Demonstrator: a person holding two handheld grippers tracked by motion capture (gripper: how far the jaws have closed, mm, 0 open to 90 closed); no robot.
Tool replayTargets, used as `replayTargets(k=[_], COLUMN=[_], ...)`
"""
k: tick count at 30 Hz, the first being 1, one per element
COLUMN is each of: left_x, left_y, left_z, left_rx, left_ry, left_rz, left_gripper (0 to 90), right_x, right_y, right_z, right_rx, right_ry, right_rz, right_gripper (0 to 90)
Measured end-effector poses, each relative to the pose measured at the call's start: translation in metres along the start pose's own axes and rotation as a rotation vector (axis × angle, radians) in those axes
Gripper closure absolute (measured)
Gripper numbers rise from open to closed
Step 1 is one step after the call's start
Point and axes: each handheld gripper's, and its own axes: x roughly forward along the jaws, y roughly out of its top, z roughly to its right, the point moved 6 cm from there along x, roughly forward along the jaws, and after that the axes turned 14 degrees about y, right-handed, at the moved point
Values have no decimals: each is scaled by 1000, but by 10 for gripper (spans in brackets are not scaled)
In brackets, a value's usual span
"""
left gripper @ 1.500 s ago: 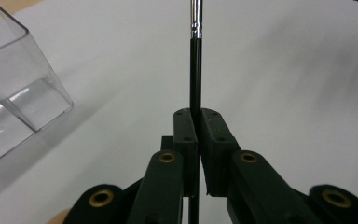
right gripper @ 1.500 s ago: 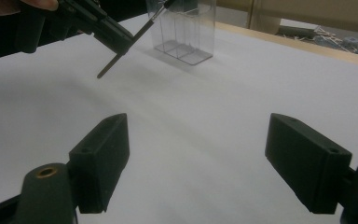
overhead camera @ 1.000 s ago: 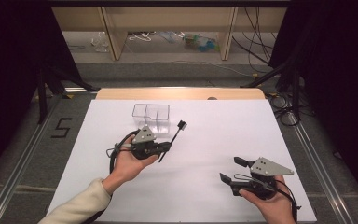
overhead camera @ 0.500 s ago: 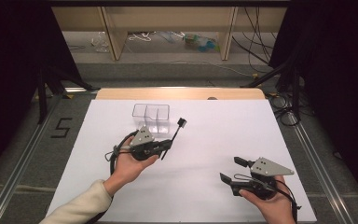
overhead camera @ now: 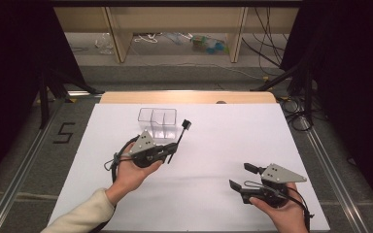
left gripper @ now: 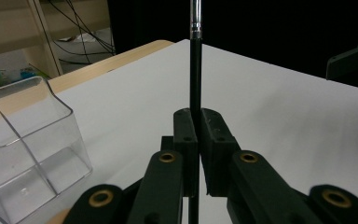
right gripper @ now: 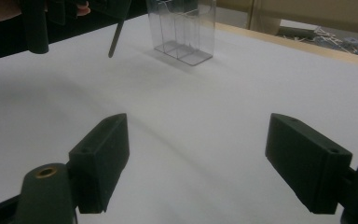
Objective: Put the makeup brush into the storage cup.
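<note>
Clearly the carrying step is in hand: the left hand-held gripper [overhead camera: 167,151] is clenched on a thin black brush [left gripper: 195,79], its jaws pressed against the handle from both sides in the left gripper view. In the high view the brush [overhead camera: 180,137] slants up and away from that gripper, its small dark head just beside the near right corner of the clear plastic organizer [overhead camera: 157,121], which stands just ahead of the gripper on the white tabletop [overhead camera: 233,145]. The right hand-held gripper [overhead camera: 242,176] is released, jaws spread wide with nothing between them, well apart from the organizer and low over the tabletop.

Most likely the next move calls for swinging the brush over one of the organizer's compartments, standing it closer to upright, lowering it inside and only then letting go. The clear dividers leave narrow slots, so the tip must be aimed carefully.

Several things are hard to read. The brush head is cut off at the top of the left gripper view, where a metal ferrule [left gripper: 195,18] is the last part seen. Its bristles are too small to make out from above. How many compartments the organizer [right gripper: 184,28] has is unclear through its transparent walls.
</note>
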Motion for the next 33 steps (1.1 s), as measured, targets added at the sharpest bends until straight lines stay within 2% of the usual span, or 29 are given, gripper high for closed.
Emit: replayTargets(k=[1, 2, 3, 13, 14, 16, 24, 25, 26, 28, 29, 33], left_x=[-1, -1, -2, -7, -9, -11, -17, -17, -19, -20, -21, -23], left_y=[1, 1, 2, 4, 5, 6, 9, 9, 10, 10, 10, 11], left_z=[1, 0, 0, -2, -3, -4, -9, -9, -10, -11, -11, -13], left_rx=[-18, -13, -11, -21, -23, -25, -41, -41, -44, -48, -45, -51], left_ry=[0, 2, 1, 5, 9, 12, 24, 24, 29, 30, 32, 35], left_rz=[7, 13, 20, 43, 54, 65, 91, 91, 97, 101, 104, 118], left_gripper=[854, 853, 853, 854, 854, 854, 853, 854, 853, 853, 853, 853], right_x=[0, 2, 0, 0, 3, 2, 2, 3, 3, 3, 0, 0], right_y=[0, 1, 0, 0, 1, 0, 1, 2, 1, 1, 0, 0], right_z=[0, 1, 1, 1, 0, -1, -1, 1, -1, -1, 0, 0], right_rx=[0, -10, -7, -6, -3, 16, 14, -10, 14, 16, 15, 16], right_ry=[0, -2, -5, -6, 7, 12, 12, 7, 21, 21, 10, 12], right_rz=[0, 19, 4, 5, 33, 25, 26, 47, 40, 41, 19, 20], right_gripper=[226, 226, 226, 224, 223, 223, 220, 220, 220, 220, 220, 220])
